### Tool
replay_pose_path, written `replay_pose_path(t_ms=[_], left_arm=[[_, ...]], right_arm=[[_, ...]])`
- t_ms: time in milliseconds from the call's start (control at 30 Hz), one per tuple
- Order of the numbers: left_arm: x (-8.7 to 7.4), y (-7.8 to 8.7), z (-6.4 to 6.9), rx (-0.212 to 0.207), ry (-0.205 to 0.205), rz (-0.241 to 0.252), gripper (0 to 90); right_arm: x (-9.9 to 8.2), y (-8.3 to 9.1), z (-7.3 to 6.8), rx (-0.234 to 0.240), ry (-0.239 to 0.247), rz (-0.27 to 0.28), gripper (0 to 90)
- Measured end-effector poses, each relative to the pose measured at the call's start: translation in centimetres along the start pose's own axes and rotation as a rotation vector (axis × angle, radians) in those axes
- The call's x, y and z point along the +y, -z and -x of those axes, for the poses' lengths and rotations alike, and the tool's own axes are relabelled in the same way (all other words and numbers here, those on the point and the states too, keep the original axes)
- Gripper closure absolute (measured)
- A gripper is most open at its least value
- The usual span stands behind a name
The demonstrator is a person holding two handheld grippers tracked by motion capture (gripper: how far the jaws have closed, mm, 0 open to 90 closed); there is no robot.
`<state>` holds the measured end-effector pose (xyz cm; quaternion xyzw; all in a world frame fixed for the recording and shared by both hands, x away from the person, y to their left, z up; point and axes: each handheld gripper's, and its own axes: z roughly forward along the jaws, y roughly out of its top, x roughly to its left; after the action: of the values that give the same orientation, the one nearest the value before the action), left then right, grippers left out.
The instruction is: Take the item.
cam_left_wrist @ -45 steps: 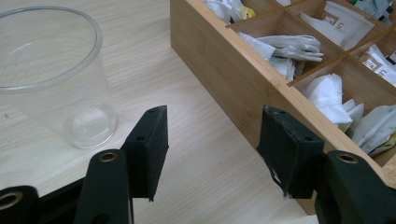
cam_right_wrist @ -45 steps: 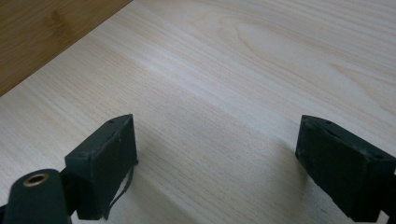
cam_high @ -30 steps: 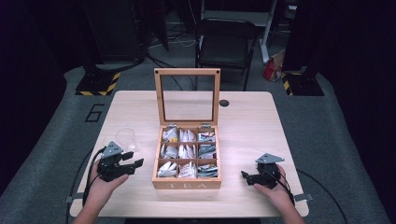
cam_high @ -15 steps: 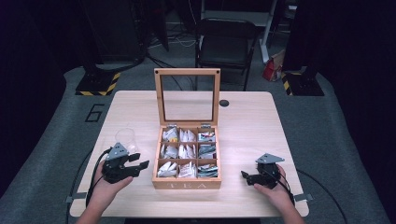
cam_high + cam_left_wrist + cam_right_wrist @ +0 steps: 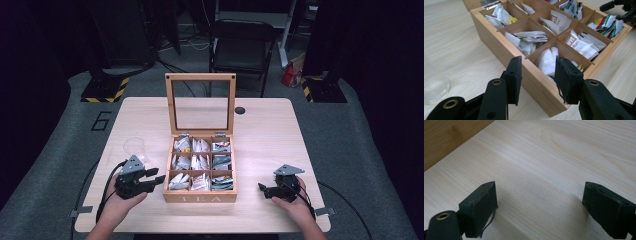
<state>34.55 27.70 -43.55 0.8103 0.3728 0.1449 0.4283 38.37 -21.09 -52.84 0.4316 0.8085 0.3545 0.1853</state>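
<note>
My left gripper [image 5: 152, 178] sits just beside the near left corner of the open bamboo tea box with nine compartments [image 5: 200, 196], its jaws apart with nothing between them; they have just been closing, and in the left gripper view they frame the near left compartment and its white paper tea sachets [image 5: 547, 61]. My right gripper [image 5: 266, 188] rests on the pale wooden table [image 5: 270, 135] well to the right of the box, jaws spread wide over bare wood. The risk I see is the narrowing jaws catching the box's near wall instead of a sachet, which could shove the whole box across the table; a pinch on a loose flap may also drag out two sachets at once, since they lie stacked and overlapping. The sachets look thin, crumpled and light, some white, some brown-labelled, a few green and red in the far right cells. A clear glass [image 5: 135, 148] stands near my left hand, and a careless backswing could tip it. Farther off, the glass-paned lid [image 5: 200, 102] stands upright.
</note>
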Motion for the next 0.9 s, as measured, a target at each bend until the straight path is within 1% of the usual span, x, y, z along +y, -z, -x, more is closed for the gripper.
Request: replay_pose_path(t_ms=[33,167,267,333,367,433,500,533,633,700,733,900], left_arm=[[0.0,-0.1,0.1,0.000,-0.005,0.007,57.4],[0.1,-0.1,0.4,-0.016,-0.009,0.001,58.0],[0.2,-0.3,0.9,-0.033,-0.024,-0.001,58.9],[0.2,-0.5,1.1,-0.034,-0.029,0.000,59.1],[0.2,-0.5,1.2,-0.041,-0.034,-0.006,59.6],[0.2,-0.5,1.3,-0.042,-0.032,-0.003,60.3],[0.2,-0.7,1.5,-0.051,-0.040,-0.007,60.9],[0.2,-0.7,1.6,-0.057,-0.035,-0.007,61.0],[0.2,-0.9,1.8,-0.067,-0.037,-0.006,61.5],[0.2,-1.0,1.9,-0.068,-0.039,0.000,61.8],[0.3,-1.1,2.0,-0.081,-0.042,-0.004,62.1],[0.3,-1.4,2.4,-0.098,-0.058,0.001,63.6]], right_arm=[[0.0,0.0,0.0,0.000,0.000,0.000,11.7],[0.0,0.0,0.0,0.000,0.000,0.000,11.7],[0.0,0.0,0.0,0.000,0.000,0.000,11.7],[0.0,0.0,0.0,0.000,0.000,0.000,11.7],[0.0,0.0,0.0,0.000,0.000,0.000,11.7],[0.0,0.0,0.0,0.000,0.000,0.000,11.7],[0.0,0.0,0.0,0.000,0.000,0.000,11.7],[0.0,0.0,0.0,0.000,0.000,0.000,11.7],[0.0,0.0,0.0,0.000,0.000,0.000,11.7],[0.0,0.0,0.0,0.000,0.000,0.000,11.7],[0.0,0.0,0.0,0.000,0.000,0.000,11.7],[0.0,0.0,0.0,0.000,0.000,0.000,11.7]])
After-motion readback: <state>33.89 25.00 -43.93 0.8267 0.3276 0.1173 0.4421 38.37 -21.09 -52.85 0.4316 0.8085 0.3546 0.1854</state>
